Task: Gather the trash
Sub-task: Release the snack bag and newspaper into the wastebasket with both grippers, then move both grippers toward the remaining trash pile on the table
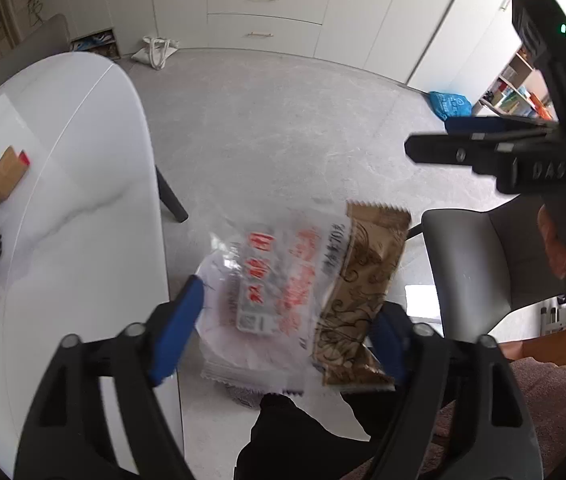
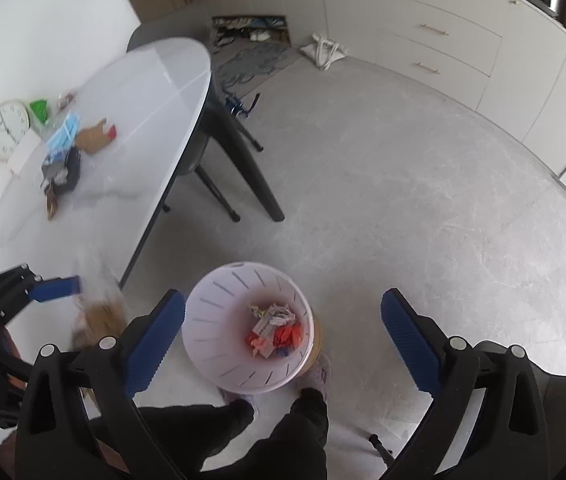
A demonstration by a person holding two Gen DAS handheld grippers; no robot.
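**Wrappers loose over the bin, more litter left on the tabletop**

A pale grey floor runs back to cream cabinets; a white wastebasket stands on it by the person's feet, and serves as the landmark here. It already holds crumpled paper and red scraps. Up and to the left of the basket, the white oval tabletop carries the rest of the litter: a blue face mask, a brown paper scrap, dark wrappers and a wall clock lying flat.

The left gripper has its fingers spread wide. A clear wrapper with red print and a brown patterned packet lie between them, blurred, and the pads do not appear to press on either; they look to be loose. From the right wrist view they sit just left of the basket's rim rather than squarely over it, so they may miss.

The right gripper hangs directly above the basket, fingers fully apart and empty.

These wrappers are thin, light, crinkly film: slippery, prone to flutter. Pinching a sealed, serrated end should hold best. The mask is soft; take its bunched middle.
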